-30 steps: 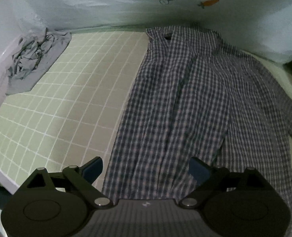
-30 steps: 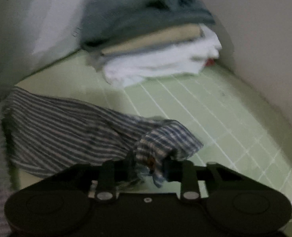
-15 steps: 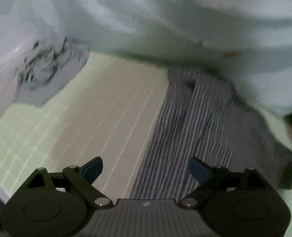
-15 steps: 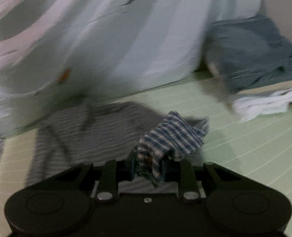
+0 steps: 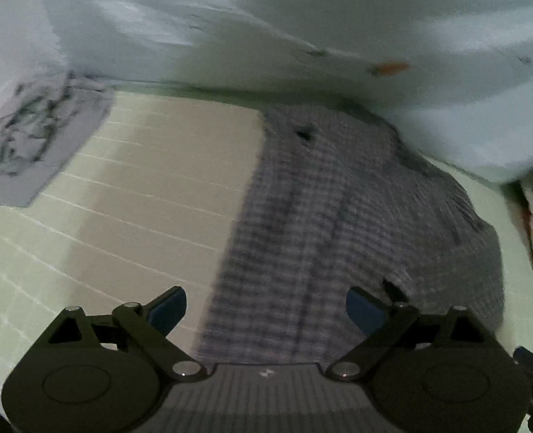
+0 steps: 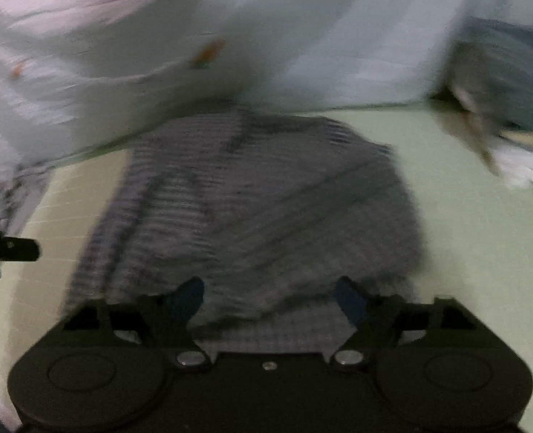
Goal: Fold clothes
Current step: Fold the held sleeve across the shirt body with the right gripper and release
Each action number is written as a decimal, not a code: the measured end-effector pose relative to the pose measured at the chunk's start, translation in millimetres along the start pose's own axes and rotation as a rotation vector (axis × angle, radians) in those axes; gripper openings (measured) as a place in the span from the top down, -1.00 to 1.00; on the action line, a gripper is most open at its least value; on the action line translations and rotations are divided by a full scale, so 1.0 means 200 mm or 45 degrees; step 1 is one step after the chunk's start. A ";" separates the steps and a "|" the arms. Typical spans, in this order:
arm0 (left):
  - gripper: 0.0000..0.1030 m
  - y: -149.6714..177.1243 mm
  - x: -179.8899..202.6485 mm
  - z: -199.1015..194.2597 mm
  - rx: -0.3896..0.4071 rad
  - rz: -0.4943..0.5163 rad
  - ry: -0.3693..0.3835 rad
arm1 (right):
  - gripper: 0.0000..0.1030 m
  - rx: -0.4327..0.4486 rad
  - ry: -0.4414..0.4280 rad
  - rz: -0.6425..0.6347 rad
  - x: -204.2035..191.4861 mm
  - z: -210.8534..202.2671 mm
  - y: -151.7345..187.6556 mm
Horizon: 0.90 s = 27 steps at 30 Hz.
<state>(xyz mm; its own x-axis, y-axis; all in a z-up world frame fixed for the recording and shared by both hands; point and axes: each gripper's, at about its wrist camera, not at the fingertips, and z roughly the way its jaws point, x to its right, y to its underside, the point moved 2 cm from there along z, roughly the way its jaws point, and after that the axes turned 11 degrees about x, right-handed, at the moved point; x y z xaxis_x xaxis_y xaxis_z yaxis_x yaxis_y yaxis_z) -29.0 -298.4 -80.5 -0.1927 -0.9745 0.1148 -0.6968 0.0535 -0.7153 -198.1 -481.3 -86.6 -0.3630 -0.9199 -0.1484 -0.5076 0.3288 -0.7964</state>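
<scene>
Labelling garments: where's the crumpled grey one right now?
Left wrist view, far left: the crumpled grey garment lies on the green grid mat, against the pale bedding, apart from the plaid shirt.

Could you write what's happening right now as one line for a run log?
step: sleeve fold | right gripper: opening, nothing pinched | left gripper: open, empty | checked shirt: flat on green mat

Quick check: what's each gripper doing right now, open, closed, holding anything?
Left gripper: open, holding nothing, above the plaid shirt.
Right gripper: fingers opening, nothing gripped, shirt below them.
</scene>
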 end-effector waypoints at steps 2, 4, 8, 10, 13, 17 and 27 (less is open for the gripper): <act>-0.85 0.04 0.10 0.03 -0.016 0.066 0.031 | -0.70 -0.023 0.086 0.058 0.13 -0.02 0.03; -0.85 0.09 0.19 0.07 -0.040 0.122 0.062 | -0.78 -0.041 0.164 0.116 0.26 -0.03 0.07; -0.80 0.15 0.37 0.17 -0.080 0.179 0.148 | -0.81 -0.074 0.264 0.189 0.47 -0.04 0.14; -0.73 0.17 0.46 0.23 -0.085 0.212 0.159 | -0.81 -0.089 0.284 0.197 0.55 -0.02 0.16; -0.49 0.20 0.57 0.35 -0.126 0.257 0.149 | -0.81 -0.127 0.288 0.206 0.64 0.03 0.20; -0.14 0.21 0.63 0.45 -0.155 0.293 0.061 | -0.81 -0.180 0.283 0.206 0.72 0.10 0.25; 0.97 0.03 0.56 0.37 -0.110 0.274 0.099 | -0.81 -0.172 0.242 0.187 0.66 0.13 0.22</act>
<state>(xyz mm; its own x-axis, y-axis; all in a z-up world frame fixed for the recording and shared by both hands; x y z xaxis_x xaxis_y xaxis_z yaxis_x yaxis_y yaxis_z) -3.7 -423.7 -121.9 -0.3933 -0.9191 0.0213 -0.6900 0.2798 -0.6675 -246.7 -593.5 -156.1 -0.5741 -0.8078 -0.1336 -0.5339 0.4931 -0.6869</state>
